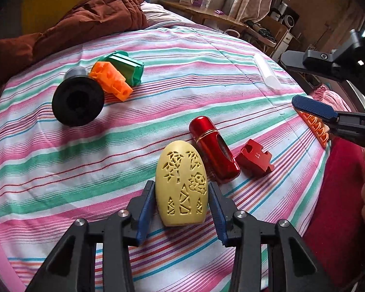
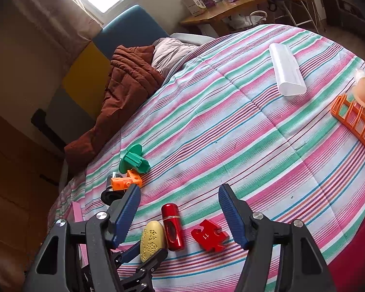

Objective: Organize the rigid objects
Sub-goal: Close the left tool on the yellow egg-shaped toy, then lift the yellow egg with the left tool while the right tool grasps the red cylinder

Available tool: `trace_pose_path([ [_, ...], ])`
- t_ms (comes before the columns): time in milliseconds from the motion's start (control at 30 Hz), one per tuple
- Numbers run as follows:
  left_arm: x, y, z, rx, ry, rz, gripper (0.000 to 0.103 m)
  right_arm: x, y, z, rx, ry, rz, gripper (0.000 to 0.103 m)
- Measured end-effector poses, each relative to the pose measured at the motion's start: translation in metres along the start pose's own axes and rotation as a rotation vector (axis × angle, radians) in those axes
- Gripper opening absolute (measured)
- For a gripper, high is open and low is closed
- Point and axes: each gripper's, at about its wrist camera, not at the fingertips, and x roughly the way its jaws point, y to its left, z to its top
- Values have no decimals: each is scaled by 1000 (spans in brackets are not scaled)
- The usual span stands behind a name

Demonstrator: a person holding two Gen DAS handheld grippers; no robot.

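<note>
A carved yellow oval piece (image 1: 181, 182) lies on the striped bedspread between the fingers of my left gripper (image 1: 181, 194); the jaws stand around it with small gaps on both sides. A red metal capsule (image 1: 214, 146) and a red puzzle piece (image 1: 254, 159) lie just right of it. All three also show in the right wrist view: the yellow piece (image 2: 152, 239), the capsule (image 2: 173, 226), the puzzle piece (image 2: 209, 234). My right gripper (image 2: 180, 209) hovers open and empty above them.
A black spool (image 1: 77, 101), an orange block (image 1: 110, 79) and a green part (image 1: 127, 67) lie grouped at the far left. A white tube (image 2: 286, 73) and an orange rack (image 2: 357, 121) lie to the right. A brown quilt (image 1: 85, 22) is bunched behind.
</note>
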Motion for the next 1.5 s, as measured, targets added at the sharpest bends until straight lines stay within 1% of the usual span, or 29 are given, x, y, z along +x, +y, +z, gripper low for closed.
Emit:
trace_pose_path([
  [67,-6,5,-8,-1,-10,8,44,3,1,0,-9,18,-9,67],
  [167,-17,16,-23,-11,-30,25,44,14,6,-2,-41,78,-34,67],
  [300,-34,29,-44,-26,-51,54,44,31,26,-8,-160,159,-109,67],
  [400,-43,36,-57,-38,-65,63,44,47,41,-14,-240,204,-149,67],
  [467,-46,37,-62,-43,-72,69,44,61,49,-18,-274,216,-162,67],
  [600,-48,41,-68,-52,-83,75,43,95,57,-28,-317,282,-222,65],
  [633,-48,41,-68,-55,-87,73,43,104,58,-31,-335,316,-250,63],
  [700,-48,41,-69,-59,-90,78,43,118,57,-40,-381,376,-324,56],
  [733,-47,40,-69,-58,-92,82,43,118,62,-44,-430,363,-355,46],
  [767,-47,39,-69,-55,-95,86,43,117,67,-48,-464,358,-351,34],
  [833,-47,38,-70,-52,-98,90,43,119,75,-57,-520,373,-322,33],
  [900,-47,39,-70,-56,-95,88,43,121,84,-66,-584,381,-314,31],
  [967,-46,39,-68,-59,-88,86,44,122,90,-73,-629,394,-294,30],
  [1033,-45,39,-66,-52,-80,91,44,122,92,-77,-648,405,-281,32],
  [1233,-41,41,-59,-57,-63,89,44,122,85,-77,-620,410,-263,33],
  [1500,-37,43,-53,-69,-63,96,44,120,84,-79,-648,396,-277,33],
])
